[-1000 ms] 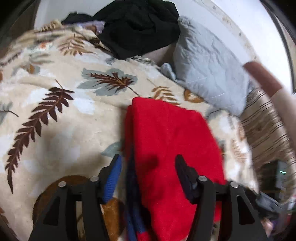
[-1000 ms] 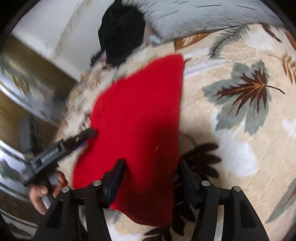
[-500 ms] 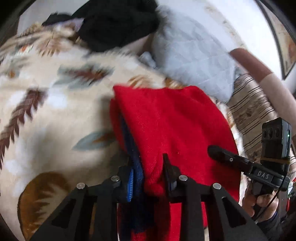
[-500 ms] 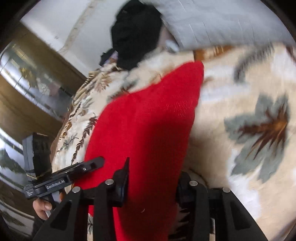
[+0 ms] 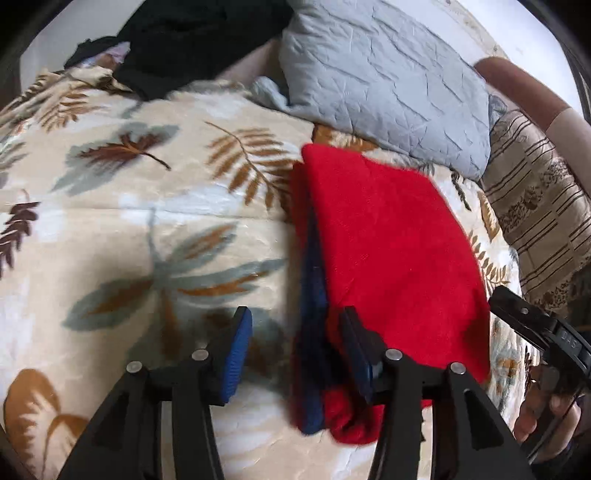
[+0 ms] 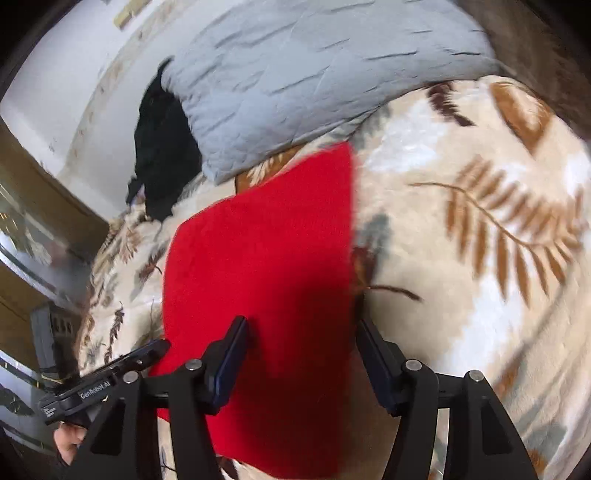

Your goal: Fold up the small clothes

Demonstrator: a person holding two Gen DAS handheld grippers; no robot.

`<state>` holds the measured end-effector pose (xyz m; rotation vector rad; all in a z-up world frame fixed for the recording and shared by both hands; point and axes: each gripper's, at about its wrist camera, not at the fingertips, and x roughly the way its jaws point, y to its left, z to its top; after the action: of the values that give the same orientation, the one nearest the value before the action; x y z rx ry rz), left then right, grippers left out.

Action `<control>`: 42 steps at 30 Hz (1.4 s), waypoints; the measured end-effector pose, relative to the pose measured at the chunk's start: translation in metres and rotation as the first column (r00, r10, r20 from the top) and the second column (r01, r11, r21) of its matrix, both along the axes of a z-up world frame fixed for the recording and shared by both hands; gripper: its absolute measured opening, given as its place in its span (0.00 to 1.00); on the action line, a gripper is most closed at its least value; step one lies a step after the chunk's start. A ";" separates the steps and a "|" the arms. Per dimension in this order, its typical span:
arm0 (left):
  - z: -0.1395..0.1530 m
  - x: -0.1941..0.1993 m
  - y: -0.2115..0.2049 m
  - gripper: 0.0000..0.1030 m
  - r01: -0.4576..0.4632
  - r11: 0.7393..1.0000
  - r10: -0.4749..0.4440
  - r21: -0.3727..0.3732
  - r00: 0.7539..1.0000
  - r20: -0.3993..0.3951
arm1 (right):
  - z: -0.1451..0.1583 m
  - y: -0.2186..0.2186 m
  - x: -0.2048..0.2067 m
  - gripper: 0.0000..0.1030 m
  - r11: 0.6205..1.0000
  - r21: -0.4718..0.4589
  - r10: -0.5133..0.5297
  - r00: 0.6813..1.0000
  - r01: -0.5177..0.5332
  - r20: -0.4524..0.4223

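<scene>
Both cameras sit low and close over the bed (image 5: pixel 110 229), each looking forward between its own gripper's fingers. The left wrist view faces the red garment (image 5: pixel 388 240) from its left edge; the right wrist view from its right edge. Both share the garment, the grey pillow (image 6: pixel 314 74) and the black clothes (image 6: pixel 162 147).

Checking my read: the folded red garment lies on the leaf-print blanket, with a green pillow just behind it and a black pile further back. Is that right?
Not quite: the pillow is pale grey, not green, as the left wrist view shows. The rest holds: the folded red garment lies on the leaf-print blanket, and the black pile sits further back.
</scene>
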<state>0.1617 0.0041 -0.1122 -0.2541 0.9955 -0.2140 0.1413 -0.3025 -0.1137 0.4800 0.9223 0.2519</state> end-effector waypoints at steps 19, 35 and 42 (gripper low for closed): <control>0.050 -0.099 0.008 0.74 -0.141 0.961 0.093 0.238 0.975 0.202 | 0.044 0.093 -0.070 0.81 0.967 -0.242 0.111 0.986 -0.078 0.124; 0.067 -0.127 -0.029 0.75 -0.173 0.935 0.108 0.309 0.970 0.216 | 0.059 0.079 -0.159 0.98 0.916 -0.401 0.088 0.963 0.021 0.253; 0.072 -0.127 -0.038 0.76 -0.193 0.933 0.124 0.305 0.965 0.232 | 0.061 0.072 -0.157 0.98 0.912 -0.409 0.068 0.966 0.042 0.251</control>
<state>0.0348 -0.0341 -0.0400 -0.0076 0.7811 0.0733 -0.0162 -0.2308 -0.0525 0.0457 0.6942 0.1216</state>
